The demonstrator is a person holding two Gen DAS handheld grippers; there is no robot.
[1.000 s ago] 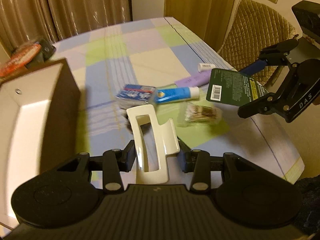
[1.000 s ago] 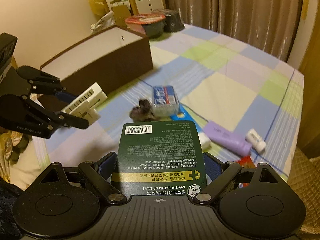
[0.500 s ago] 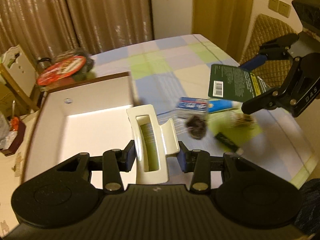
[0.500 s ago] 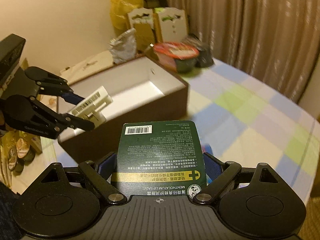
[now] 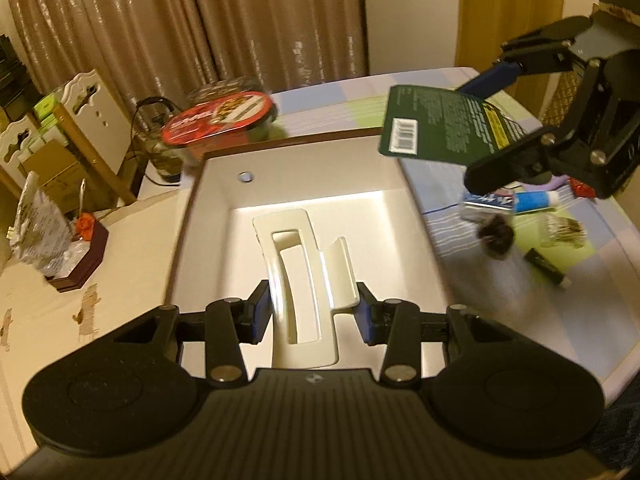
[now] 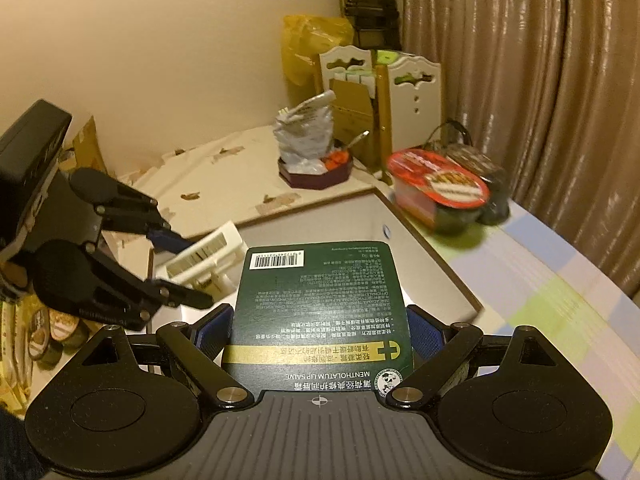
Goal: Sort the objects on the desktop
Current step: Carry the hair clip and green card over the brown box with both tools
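Observation:
My left gripper (image 5: 310,314) is shut on a white hair claw clip (image 5: 294,240) and hovers over the inside of an open brown box with a white lining (image 5: 216,216). My right gripper (image 5: 486,132) comes in from the upper right, shut on a dark green lip-salve card (image 5: 432,124) above the box's far right corner. In the right wrist view the green card (image 6: 320,280) sits between the right gripper's (image 6: 320,328) blue pads, over the box (image 6: 448,276). The left gripper (image 6: 188,270) with the clip (image 6: 208,252) is at the left.
On the checked tablecloth right of the box lie a blue-and-white tube (image 5: 536,202), a dark hair tie (image 5: 496,236), a cotton-swab pack (image 5: 564,232) and a small black tube (image 5: 546,266). A red-lidded noodle bowl (image 5: 220,120) stands behind the box. A dark tray with a foil bag (image 6: 316,168) sits further left.
Both grippers have swung left from above the loose items on the tablecloth to above the open box, still holding the clip and the card.

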